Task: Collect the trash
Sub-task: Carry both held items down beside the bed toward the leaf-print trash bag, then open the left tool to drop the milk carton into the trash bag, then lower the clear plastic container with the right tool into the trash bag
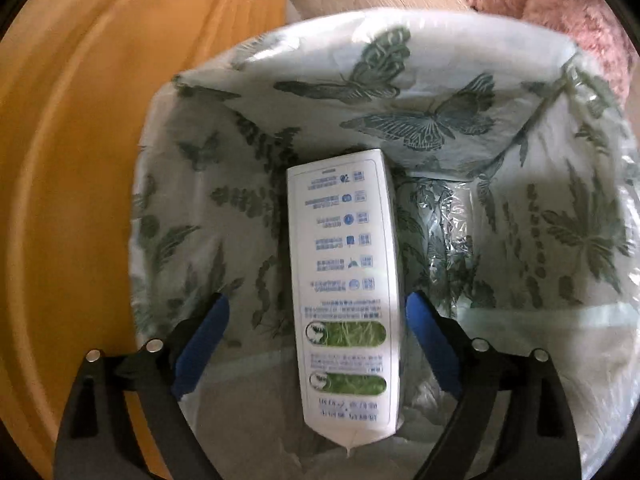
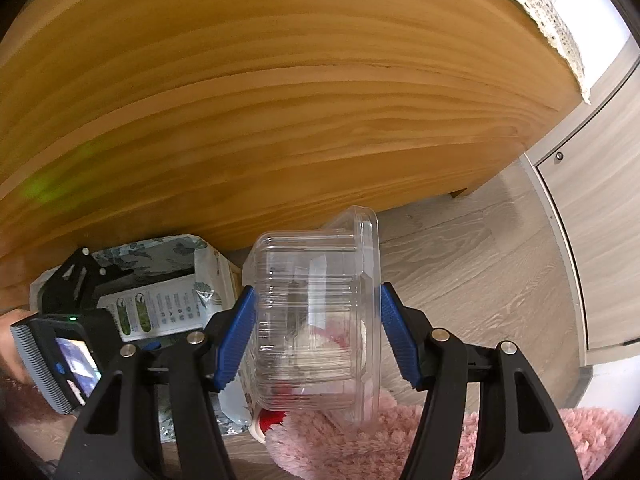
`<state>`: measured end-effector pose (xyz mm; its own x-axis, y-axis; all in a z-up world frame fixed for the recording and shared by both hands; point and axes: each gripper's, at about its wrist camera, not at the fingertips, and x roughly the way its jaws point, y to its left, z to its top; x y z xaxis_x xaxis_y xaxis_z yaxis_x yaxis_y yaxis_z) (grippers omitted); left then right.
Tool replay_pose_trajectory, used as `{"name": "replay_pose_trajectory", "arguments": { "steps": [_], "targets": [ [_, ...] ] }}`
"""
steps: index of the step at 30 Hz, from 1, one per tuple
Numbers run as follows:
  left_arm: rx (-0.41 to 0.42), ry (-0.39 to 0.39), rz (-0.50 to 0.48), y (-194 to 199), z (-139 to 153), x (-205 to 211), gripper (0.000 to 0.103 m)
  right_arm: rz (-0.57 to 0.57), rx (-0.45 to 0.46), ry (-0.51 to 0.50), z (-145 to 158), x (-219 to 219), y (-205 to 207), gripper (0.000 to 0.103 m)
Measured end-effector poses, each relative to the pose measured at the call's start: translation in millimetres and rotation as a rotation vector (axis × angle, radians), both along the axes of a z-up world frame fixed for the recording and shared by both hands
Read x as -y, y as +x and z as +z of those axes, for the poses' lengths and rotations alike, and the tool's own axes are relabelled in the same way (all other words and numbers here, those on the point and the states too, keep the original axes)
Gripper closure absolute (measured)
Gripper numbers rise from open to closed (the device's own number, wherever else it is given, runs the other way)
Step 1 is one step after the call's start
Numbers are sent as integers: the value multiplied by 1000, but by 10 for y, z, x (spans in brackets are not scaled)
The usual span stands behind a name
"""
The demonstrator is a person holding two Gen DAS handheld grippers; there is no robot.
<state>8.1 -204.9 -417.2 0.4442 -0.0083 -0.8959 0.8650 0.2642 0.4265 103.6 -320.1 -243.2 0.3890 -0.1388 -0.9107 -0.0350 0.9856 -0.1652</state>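
Note:
A white milk carton [image 1: 344, 292] with blue print and green pictures stands tilted inside the bin, whose liner bag [image 1: 400, 80] is printed with green butterflies and leaves. My left gripper [image 1: 316, 300] hangs open over the bin with the carton between its blue pads. The left pad [image 1: 200, 344] is well clear of the carton and the right pad sits at its edge. My right gripper [image 2: 317, 292] is shut on a clear plastic clamshell container [image 2: 312, 320], held on its side above the floor. The right wrist view also shows the carton [image 2: 160, 304] in the bin.
A tall wooden panel [image 2: 280, 100] stands right behind the bin. A pink fluffy rug [image 2: 360, 440] lies beside the bin on the light wood floor [image 2: 460, 260]. A pale cabinet [image 2: 592, 240] stands at the right. Crumpled clear film [image 1: 452, 232] lies in the bin.

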Motion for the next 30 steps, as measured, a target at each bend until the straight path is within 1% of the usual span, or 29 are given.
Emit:
{"name": "replay_pose_trajectory", "arguments": {
  "steps": [3, 4, 7, 10, 13, 17, 25, 30],
  "targets": [
    [-10, -18, 33, -44, 168, -109, 14, 12, 10, 5, 29, -2, -18, 43],
    [-12, -23, 43, -13, 244, -154, 12, 15, 15, 8, 40, 8, -33, 43],
    [4, -40, 61, -44, 347, -185, 8, 19, 30, 15, 77, 35, -78, 43],
    [10, -63, 84, -95, 503, -226, 8, 27, 51, 24, 119, 59, -123, 43],
    [17, -80, 114, -10, 736, -316, 8, 39, 70, 32, 159, 44, -185, 43],
    [34, -112, 171, 5, 969, -371, 8, 64, 96, 49, 230, 46, -261, 42],
    [59, -172, 291, 2, 1258, -481, 8, 118, 135, 53, 370, -40, -393, 43],
    [86, -196, 333, -40, 1405, -552, 8, 144, 155, 47, 441, -116, -444, 42]
  ]
}}
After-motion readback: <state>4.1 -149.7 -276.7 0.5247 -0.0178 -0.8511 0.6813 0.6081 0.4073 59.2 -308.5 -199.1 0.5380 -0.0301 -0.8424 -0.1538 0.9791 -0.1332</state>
